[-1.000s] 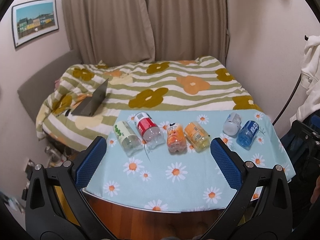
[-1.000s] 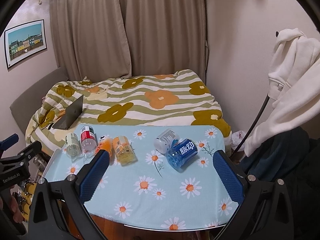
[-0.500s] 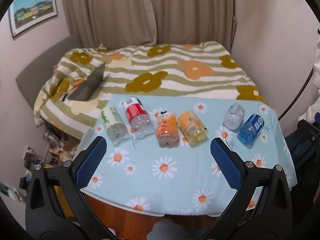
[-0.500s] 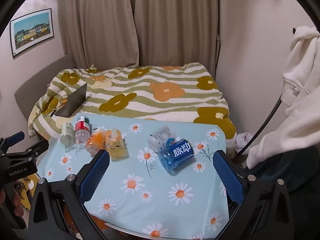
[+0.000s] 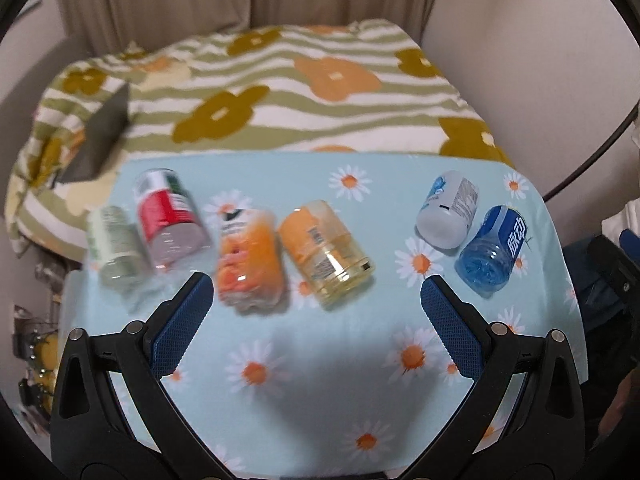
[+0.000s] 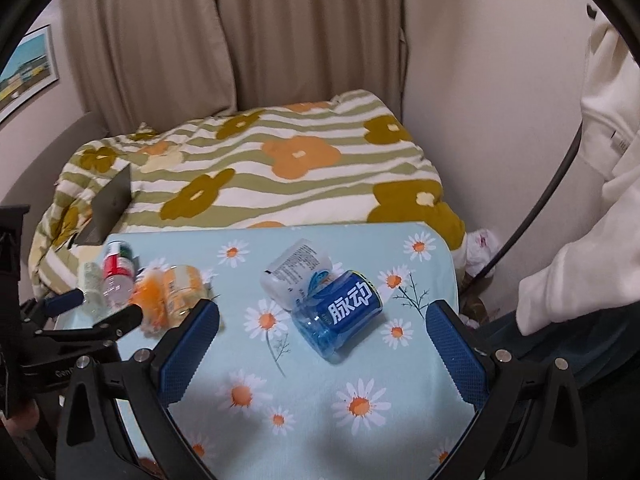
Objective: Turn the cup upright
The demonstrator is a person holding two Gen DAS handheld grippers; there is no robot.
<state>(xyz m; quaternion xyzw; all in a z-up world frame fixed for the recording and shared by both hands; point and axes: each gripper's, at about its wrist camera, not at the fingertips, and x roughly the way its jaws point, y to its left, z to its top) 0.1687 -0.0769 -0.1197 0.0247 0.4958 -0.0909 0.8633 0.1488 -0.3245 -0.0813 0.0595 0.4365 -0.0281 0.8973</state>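
Cups: six lie on their sides on the daisy tablecloth (image 5: 320,360); none upright; four sit in a row at my left, two as a pair at my right.
Left row: green-label cup (image 5: 114,250), red-label cup (image 5: 170,220), orange cup (image 5: 248,260), yellow cup (image 5: 324,252); neighbours lie just beside one another; this end of the row is blurred in my left view.
Right pair: white cup (image 5: 448,210) and blue cup (image 5: 494,254) lie touching; in my right view the blue cup (image 6: 340,314) partly covers the white cup (image 6: 294,270).
Left gripper (image 5: 316,306): fingers spread wide, holding nothing; it hangs above the cloth with the orange and yellow cups just beyond the gap; compared with a second ago it has come much closer to the row, and the cups fill far more of my view.
Right gripper (image 6: 322,330): fingers wide apart, holding nothing; the blue cup sits between them and just ahead; it too has closed in on the pair since the earlier frame.
Cup positions: unchanged on the cloth since a second ago.
Surroundings: flowered striped blanket (image 6: 256,168) behind the table; beige curtains (image 6: 224,40) at the back wall; the picture at left has slid almost out of my left view.
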